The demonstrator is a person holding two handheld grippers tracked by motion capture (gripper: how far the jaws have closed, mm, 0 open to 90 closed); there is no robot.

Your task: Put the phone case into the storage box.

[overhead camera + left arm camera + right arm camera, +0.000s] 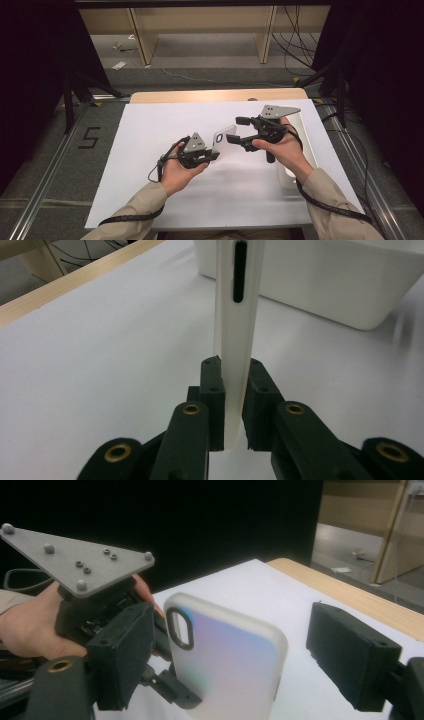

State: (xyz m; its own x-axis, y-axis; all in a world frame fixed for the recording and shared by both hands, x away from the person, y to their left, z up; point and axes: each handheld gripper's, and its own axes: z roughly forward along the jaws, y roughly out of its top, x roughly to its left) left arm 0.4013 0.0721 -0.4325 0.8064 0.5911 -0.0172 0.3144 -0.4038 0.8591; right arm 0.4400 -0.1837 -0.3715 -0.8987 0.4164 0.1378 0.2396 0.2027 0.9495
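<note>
Left tongs [234,405] pinched our phone case [235,340] by its bottom edge; right tongs [240,655] stood wide around it, pads clear. With so shallow a bite, we judged it could twist loose.

High view: fixed overhead, looks forward-down on the white table [150,150], far off. Left gripper view rides close along the left gripper [232,405], facing a white bin [325,285] ahead. Right gripper view, close, looks between its jaws. All three share the phone case [225,665].
</note>
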